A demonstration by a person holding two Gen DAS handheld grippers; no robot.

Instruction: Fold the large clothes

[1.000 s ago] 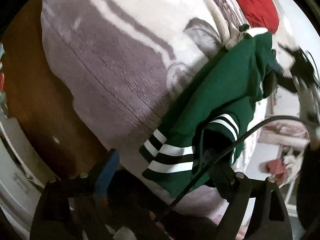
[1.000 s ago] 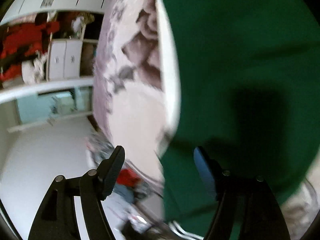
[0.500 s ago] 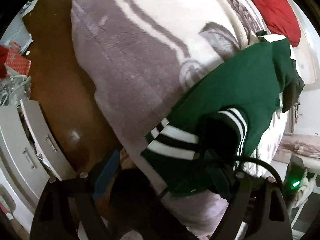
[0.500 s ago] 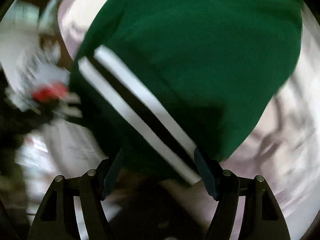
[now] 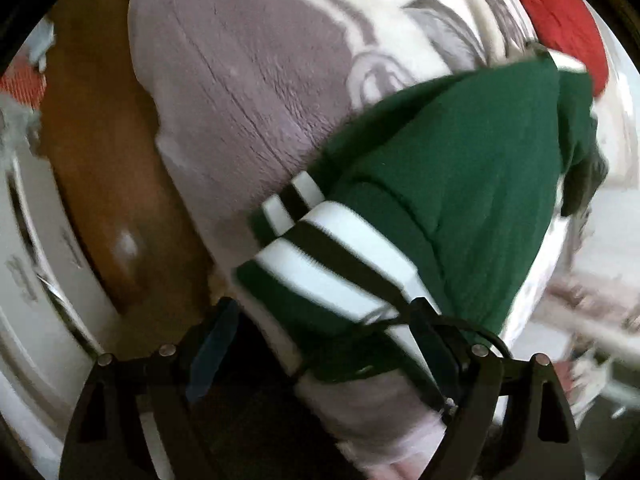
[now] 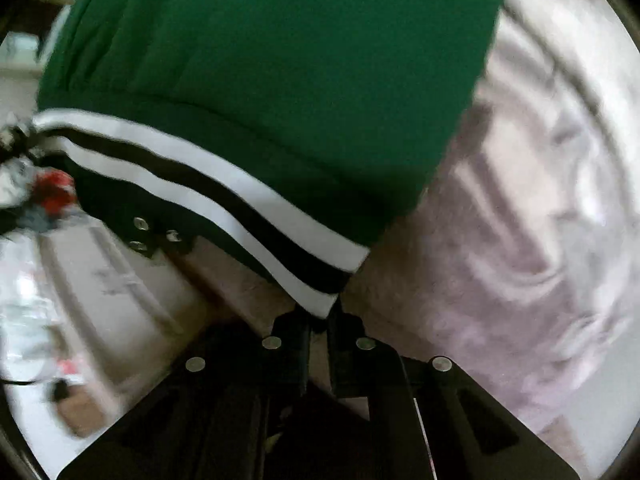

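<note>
The right gripper pinches the green sweater's striped hem by its corner, at 6 o'clock; it could slip free. The left gripper's jaws are spread.

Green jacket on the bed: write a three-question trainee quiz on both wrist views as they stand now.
1. True or false: the right gripper is shut on the striped hem of the green jacket.
2. Multiple choice: in the left wrist view, the left gripper has its fingers A) spread apart, B) pressed together, C) out of view.
3. Fill in: the jacket lies on a grey and white ____, with a red item at the far end.

Key: 1 true; 2 A; 3 blanket.
</note>
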